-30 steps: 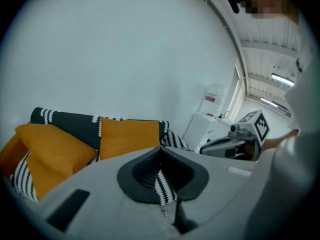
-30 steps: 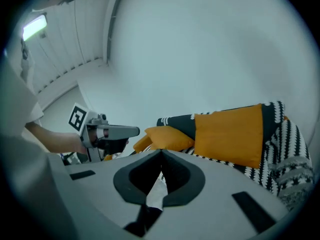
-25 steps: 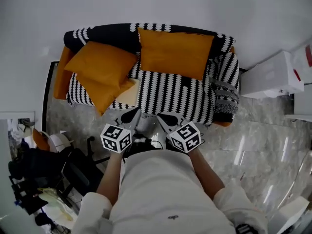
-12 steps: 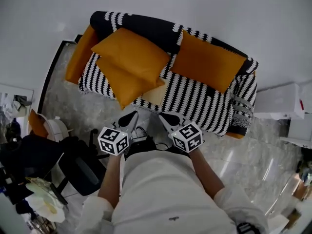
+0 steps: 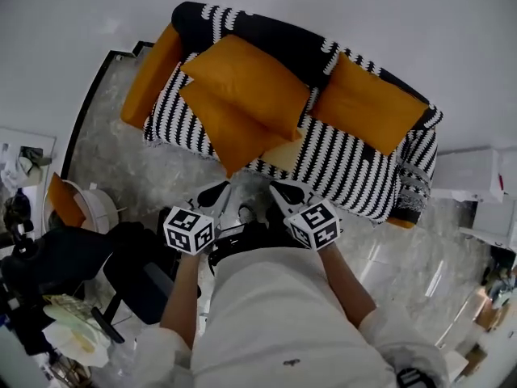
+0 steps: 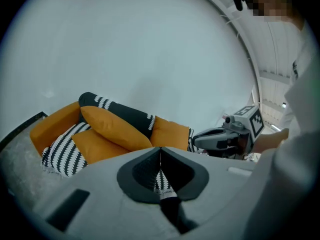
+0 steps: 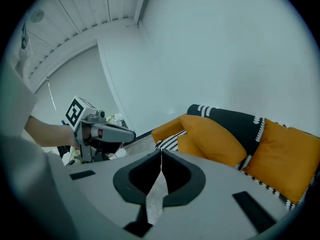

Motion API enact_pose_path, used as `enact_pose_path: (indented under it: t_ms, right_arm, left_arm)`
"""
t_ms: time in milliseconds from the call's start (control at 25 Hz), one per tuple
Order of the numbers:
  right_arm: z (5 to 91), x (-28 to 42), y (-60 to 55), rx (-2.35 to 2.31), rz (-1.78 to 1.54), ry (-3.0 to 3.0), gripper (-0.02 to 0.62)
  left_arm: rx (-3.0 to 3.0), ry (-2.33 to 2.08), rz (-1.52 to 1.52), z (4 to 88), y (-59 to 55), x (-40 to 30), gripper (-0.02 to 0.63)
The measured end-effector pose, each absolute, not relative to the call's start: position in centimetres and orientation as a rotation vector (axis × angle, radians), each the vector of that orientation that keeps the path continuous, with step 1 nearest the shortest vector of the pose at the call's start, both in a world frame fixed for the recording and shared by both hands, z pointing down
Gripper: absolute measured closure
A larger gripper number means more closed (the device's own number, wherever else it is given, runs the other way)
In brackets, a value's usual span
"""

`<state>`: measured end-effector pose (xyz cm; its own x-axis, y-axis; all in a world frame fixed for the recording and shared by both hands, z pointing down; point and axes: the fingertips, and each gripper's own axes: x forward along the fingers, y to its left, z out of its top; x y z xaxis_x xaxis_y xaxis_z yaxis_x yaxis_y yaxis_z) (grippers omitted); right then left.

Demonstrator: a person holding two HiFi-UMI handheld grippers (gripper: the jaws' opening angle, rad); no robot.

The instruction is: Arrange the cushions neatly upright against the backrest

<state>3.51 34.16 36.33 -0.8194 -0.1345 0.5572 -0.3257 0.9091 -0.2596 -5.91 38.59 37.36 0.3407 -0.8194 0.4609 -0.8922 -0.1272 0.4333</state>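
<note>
Both my grippers are empty & shut: left gripper [image 5: 215, 195] has its jaws pressed together w/ nothing between, right gripper [image 5: 283, 192] the same. Both are held out in front of me, well short of the sofa [image 5: 347, 162]. All 3 cushions are on the seat. The right cushion [image 5: 367, 103] leans on the backrest [image 5: 266, 37] & looks about upright. The top cushion [image 5: 246, 83] lies tilted across the lower cushion [image 5: 228, 133], whose corner pokes past the seat's front edge. I reckon they're light, soft, stuffed things: the cover will bunch & sag under a pinch, it isn't slippery, & there's nothing to break. A grab mid-panel prob. catches only loose fabric, so I'd take a corner or edge seam where there's a firm fold to clamp, one gripper per side if poss., so it doesn't flop. Top cushion first, since it rests on the lower one & pulling the lower would drag both. Jaws must open before I reach in. Soft fill may slump once stood up, so I'd push the base into the seat/backrest crease.
</note>
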Motion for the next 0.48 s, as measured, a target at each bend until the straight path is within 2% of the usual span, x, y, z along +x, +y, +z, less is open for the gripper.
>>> enact_pose_path:
  t_ms: [240, 480]
  right_arm:
    - [38.6, 0.9, 31.1, 0.338, 0.491, -2.464, 0.584]
    - [40.8, -7.0, 26.7, 0.312, 0.53, -2.46, 0.584]
  left_arm:
    - [1.911, -1.481, 0.102, 38.2, 36.6, -7.3, 0.594]
    - [1.848, -1.535, 0.131, 38.7, 34.3, -15.4, 0.594]
